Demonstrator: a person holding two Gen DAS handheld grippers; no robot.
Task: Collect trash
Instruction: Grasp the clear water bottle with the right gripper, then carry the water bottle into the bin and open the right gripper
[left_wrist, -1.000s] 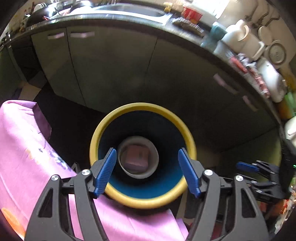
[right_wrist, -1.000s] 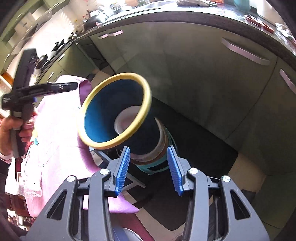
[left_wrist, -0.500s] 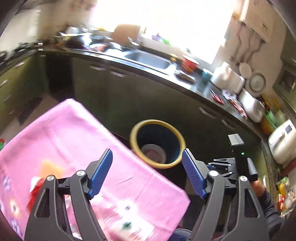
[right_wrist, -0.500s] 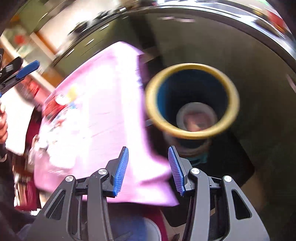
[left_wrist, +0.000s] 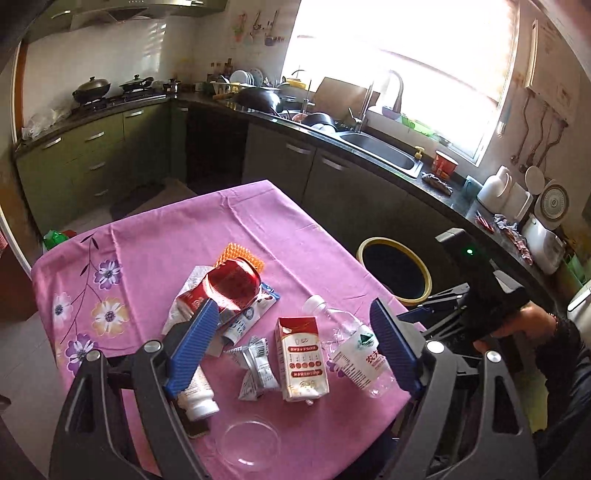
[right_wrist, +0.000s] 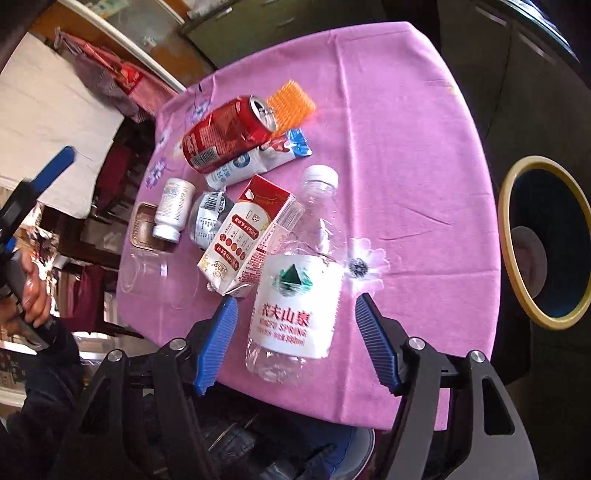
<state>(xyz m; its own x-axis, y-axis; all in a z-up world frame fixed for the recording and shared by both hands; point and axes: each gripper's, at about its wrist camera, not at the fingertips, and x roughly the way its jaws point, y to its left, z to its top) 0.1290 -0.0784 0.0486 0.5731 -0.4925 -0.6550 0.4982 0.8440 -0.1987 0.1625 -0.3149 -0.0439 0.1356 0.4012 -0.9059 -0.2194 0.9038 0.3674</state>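
Note:
Trash lies on a table with a pink cloth (left_wrist: 177, 236): a red can (left_wrist: 232, 284), a red and white carton (left_wrist: 303, 358), a crushed clear water bottle (right_wrist: 299, 288), a white pill bottle (right_wrist: 171, 208), a silver wrapper (left_wrist: 255, 365) and a blue and white packet (right_wrist: 255, 162). A yellow-rimmed bin (left_wrist: 393, 273) stands beside the table, also in the right wrist view (right_wrist: 546, 240). My left gripper (left_wrist: 291, 350) is open and empty above the carton. My right gripper (right_wrist: 295, 339) is open and empty, its fingers either side of the water bottle.
An orange spiky pad (left_wrist: 240, 253), a clear dish (left_wrist: 251, 443) and a brown tray (right_wrist: 142, 229) also lie on the table. Kitchen cabinets, a sink (left_wrist: 384, 151) and a crowded counter run behind the table and bin.
Both grippers have swung away from the bin's mouth and back over the table. The trash on the table is now in view, and the right gripper's fingers stand wider apart.

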